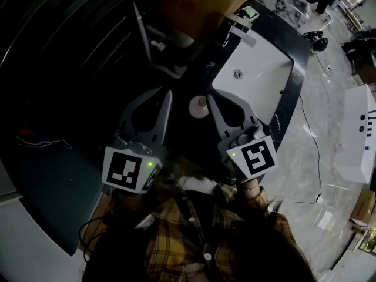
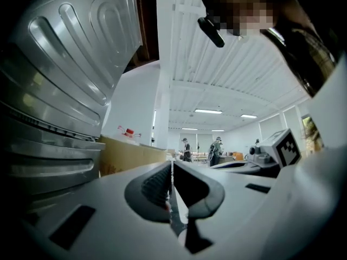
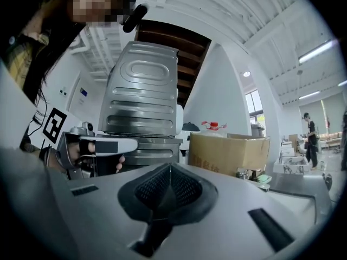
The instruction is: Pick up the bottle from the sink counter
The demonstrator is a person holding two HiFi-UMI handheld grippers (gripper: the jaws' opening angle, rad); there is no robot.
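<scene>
At the counter (image 1: 298,57), left tool (image 1: 167,94) and right tool (image 1: 210,96) closed, empty; bottle (image 1: 198,106) only in head view.

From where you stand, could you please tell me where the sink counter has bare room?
The white basin is bare apart from its drain. The dark counter strip along its right edge is free but narrow. Crowded at the far end, by the cardboard box.

The left gripper (image 2: 172,164) has its jaws pressed together, nothing between them. A ribbed metal machine (image 2: 65,75) fills the left side, a cardboard box (image 2: 130,155) sits just beside it, and the right gripper (image 2: 277,149) shows at the right.
</scene>
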